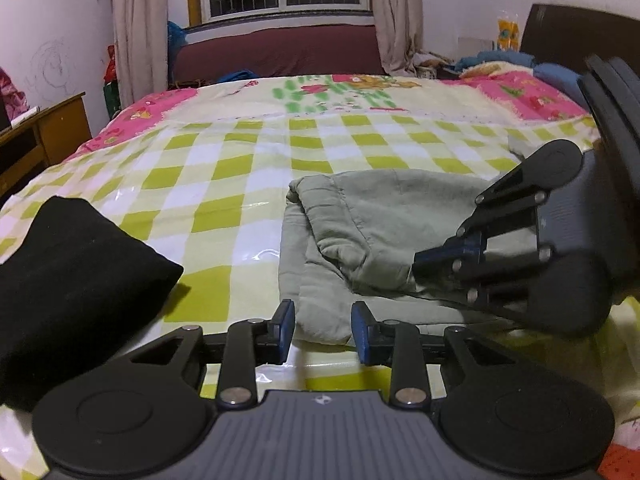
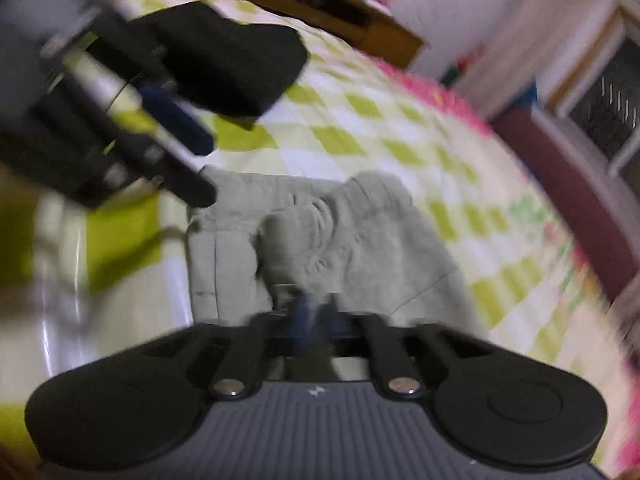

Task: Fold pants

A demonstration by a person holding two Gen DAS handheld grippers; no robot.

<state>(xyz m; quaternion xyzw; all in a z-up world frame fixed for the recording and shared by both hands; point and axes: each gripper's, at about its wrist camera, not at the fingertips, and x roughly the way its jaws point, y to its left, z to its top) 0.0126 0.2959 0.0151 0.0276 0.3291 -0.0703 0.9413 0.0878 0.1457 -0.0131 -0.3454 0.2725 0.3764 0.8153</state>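
Grey-green pants [image 1: 372, 240] lie part-folded on the bed [image 1: 248, 184], on its check-patterned cover, one layer doubled over the other. Landmark for all positions: the pants.

Left tongs [image 1: 323, 330]: pads parted a modest way, straddling the near corner of the pants. Nothing pinched; fabric lies between and just beyond the pads, no visible press. Judged as lined up to take that corner so the lower layer can be held or lifted.

Right tongs [image 1: 416, 266]: closed on a fold of the upper layer, at the pants' right side as the left wrist view shows it. The cloth bunches at the tips, which fits a pinch made to carry that layer across.

Black folded garment [image 1: 72, 280]: well apart from the pants, to their left; probably finished work, set aside.

Hard to read: right wrist view is motion-blurred; the tips of the right tongs there merge with the cloth. The right-hand portion of the pants is hidden behind the right tongs in the left view. How many layers are pinched: cannot tell.
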